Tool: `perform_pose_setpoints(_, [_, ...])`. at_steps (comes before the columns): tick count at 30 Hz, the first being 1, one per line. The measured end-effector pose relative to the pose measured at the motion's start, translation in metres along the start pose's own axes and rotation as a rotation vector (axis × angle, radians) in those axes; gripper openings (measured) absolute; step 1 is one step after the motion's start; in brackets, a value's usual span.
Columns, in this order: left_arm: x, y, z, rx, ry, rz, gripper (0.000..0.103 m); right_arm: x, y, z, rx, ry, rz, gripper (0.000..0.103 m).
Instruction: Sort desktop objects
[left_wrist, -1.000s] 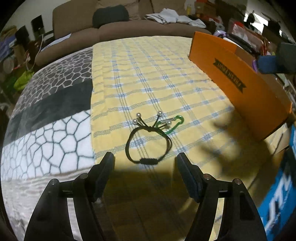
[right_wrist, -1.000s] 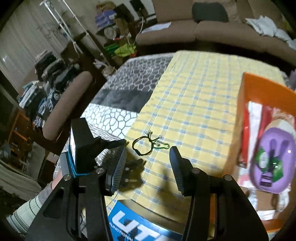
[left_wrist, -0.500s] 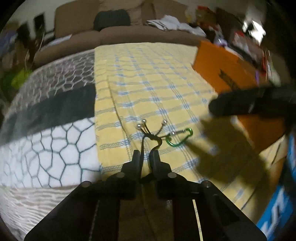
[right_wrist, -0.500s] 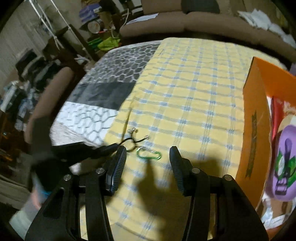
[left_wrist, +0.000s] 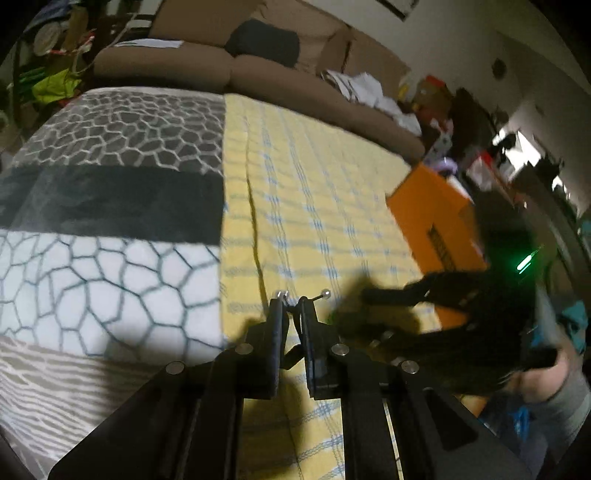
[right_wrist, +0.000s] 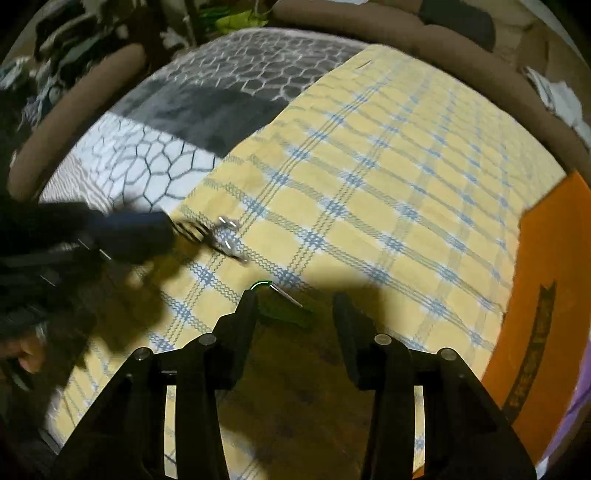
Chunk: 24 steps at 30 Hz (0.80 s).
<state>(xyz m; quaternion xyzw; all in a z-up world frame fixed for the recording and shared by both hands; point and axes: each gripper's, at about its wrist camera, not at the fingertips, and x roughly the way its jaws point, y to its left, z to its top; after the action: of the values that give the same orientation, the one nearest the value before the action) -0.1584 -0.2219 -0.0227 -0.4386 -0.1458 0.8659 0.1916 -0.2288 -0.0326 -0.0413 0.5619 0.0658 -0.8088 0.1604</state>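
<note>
The left claw (left_wrist: 291, 314) is pinched tight on the black cord (left_wrist: 295, 303), whose shiny beads (left_wrist: 325, 294) stick out past the tips. To its right, the right claw (right_wrist: 293, 314) is closing around the green clip (right_wrist: 284, 314) on the yellow cloth (right_wrist: 369, 184). The orange box (right_wrist: 546, 295) sits far right.

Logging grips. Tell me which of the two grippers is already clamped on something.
The left gripper, shut on the black cord bracelet; the right gripper has only begun closing around the green carabiner.
</note>
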Motion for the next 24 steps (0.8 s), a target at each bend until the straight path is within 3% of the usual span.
perform_pose_setpoints(2, [-0.007,0.004,0.003,-0.014,-0.016,-0.011,0.009,0.002,0.0,0.0,0.004,-0.003,0.01,0.038])
perform_pose_setpoints(4, [-0.01,0.007,0.004,-0.031,-0.019,-0.034,0.009,0.002,0.0,0.001,0.02,0.0,0.034,0.026])
perform_pose_setpoints(7, [-0.016,0.007,0.006,-0.045,-0.036,-0.053,0.009,-0.002,-0.002,-0.001,0.04,-0.003,0.063,0.017])
perform_pose_setpoints(9, [-0.021,0.004,0.008,-0.044,-0.044,-0.068,0.009,-0.01,-0.01,-0.003,0.106,-0.018,0.14,0.006])
perform_pose_setpoints(18, [-0.036,-0.021,0.01,-0.032,-0.053,-0.144,0.009,-0.044,-0.024,-0.02,0.266,-0.085,0.352,0.005])
perform_pose_setpoints(24, [-0.057,-0.067,0.023,0.014,-0.08,-0.217,0.009,-0.113,-0.04,-0.037,0.258,-0.176,0.323,0.005])
